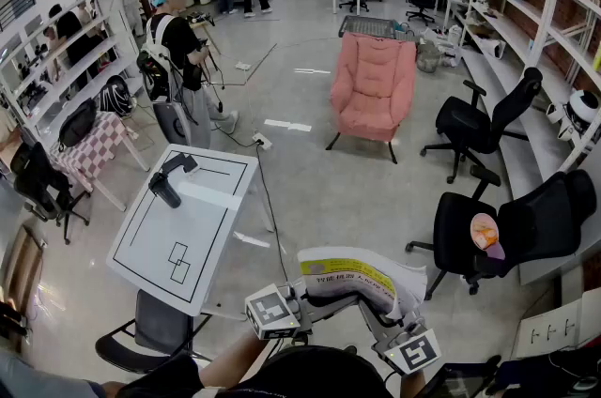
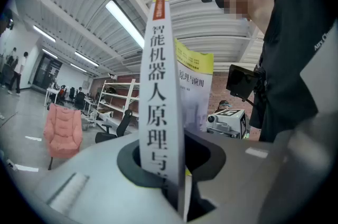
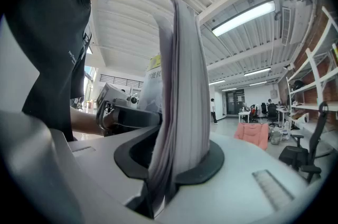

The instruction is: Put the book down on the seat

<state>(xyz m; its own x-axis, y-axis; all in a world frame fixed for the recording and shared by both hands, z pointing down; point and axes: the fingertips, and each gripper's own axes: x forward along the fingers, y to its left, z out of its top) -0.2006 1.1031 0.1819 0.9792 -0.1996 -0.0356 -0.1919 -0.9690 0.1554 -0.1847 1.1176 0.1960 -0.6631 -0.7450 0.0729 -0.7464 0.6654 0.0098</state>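
Note:
A thick paperback book (image 1: 362, 279) with a yellow band on its white cover hangs low in front of me, held between both grippers. My left gripper (image 1: 305, 298) is shut on its spine (image 2: 161, 101), which carries large black characters. My right gripper (image 1: 390, 321) is shut on the opposite side, its jaws clamped over the page edges (image 3: 182, 112). The pink armchair (image 1: 373, 86) stands several steps ahead on the grey floor, its seat bare. It is also small in the left gripper view as the armchair (image 2: 63, 130) and in the right gripper view as the armchair (image 3: 253, 130).
A white table (image 1: 183, 222) with black lines and a black tool (image 1: 169, 180) stands at my left. Two black office chairs (image 1: 484, 124) (image 1: 507, 232) and shelving (image 1: 535, 39) line the right. A person (image 1: 183, 58) stands at far left; another chair (image 1: 155, 330) is near my left knee.

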